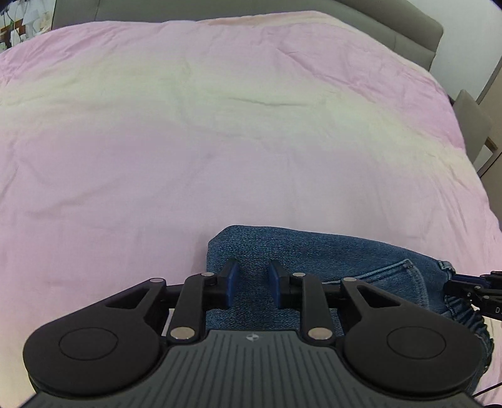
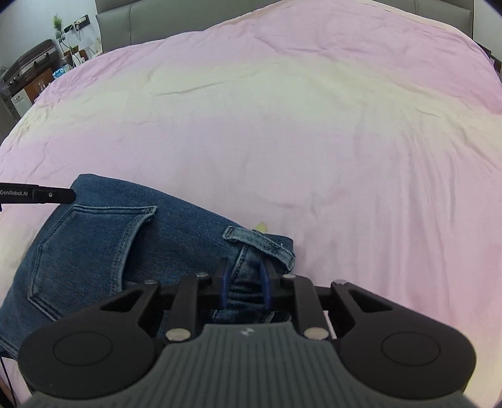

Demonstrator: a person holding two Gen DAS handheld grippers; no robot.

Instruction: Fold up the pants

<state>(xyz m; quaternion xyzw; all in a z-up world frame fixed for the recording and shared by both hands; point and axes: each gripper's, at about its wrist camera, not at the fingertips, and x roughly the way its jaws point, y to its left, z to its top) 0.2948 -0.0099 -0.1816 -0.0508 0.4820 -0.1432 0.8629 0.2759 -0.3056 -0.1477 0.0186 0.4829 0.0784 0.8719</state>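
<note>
Blue denim pants lie folded into a compact bundle on the pink bed sheet, near the front edge. In the right wrist view the pants show a back pocket and a leg hem on top. My left gripper is open, its blue pads just above the left end of the bundle, holding nothing. My right gripper is open over the hem end at the bundle's right side, with denim showing between the fingers; it also shows in the left wrist view. The left gripper's finger reaches in over the far left corner.
The pink sheet covers a wide bed. A grey headboard runs along the back. A nightstand with clutter and a plant stands at the far left. A grey chair is at the bed's right side.
</note>
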